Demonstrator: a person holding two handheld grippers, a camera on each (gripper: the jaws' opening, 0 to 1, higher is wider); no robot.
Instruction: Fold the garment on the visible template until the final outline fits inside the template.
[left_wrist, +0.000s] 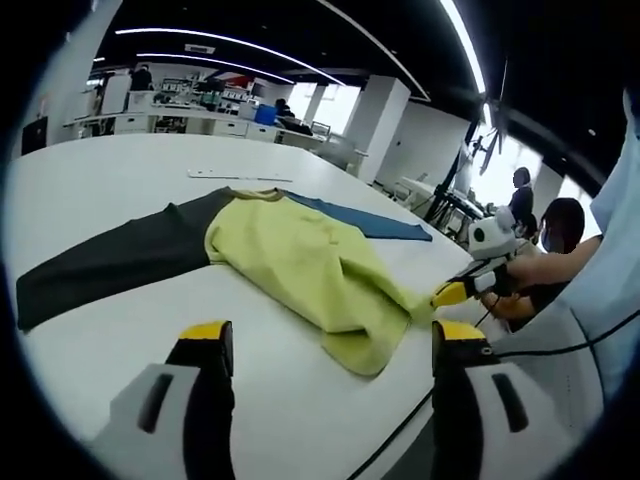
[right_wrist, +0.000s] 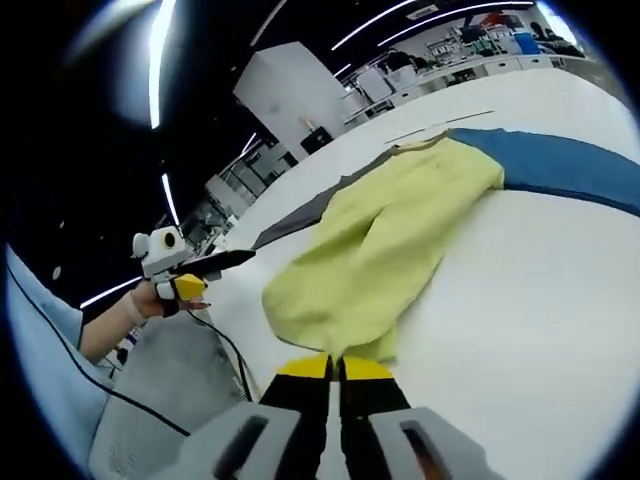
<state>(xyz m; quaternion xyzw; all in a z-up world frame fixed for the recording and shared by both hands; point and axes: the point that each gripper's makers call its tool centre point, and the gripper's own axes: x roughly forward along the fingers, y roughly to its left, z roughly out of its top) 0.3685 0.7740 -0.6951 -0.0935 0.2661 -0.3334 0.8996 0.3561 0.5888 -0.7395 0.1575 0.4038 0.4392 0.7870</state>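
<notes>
Left gripper view: one garment, two grippers, one white table
Garment, yellow-green body with one dark sleeve and one blue sleeve, lies rumpled mid-frame on the table; left gripper at bottom, jaws spread apart over bare tabletop; right gripper at right edge, by the garment's hem. Right gripper view: right gripper at bottom centre, jaws pressed together just below the garment's near edge; whether cloth is pinched cannot be told
</notes>
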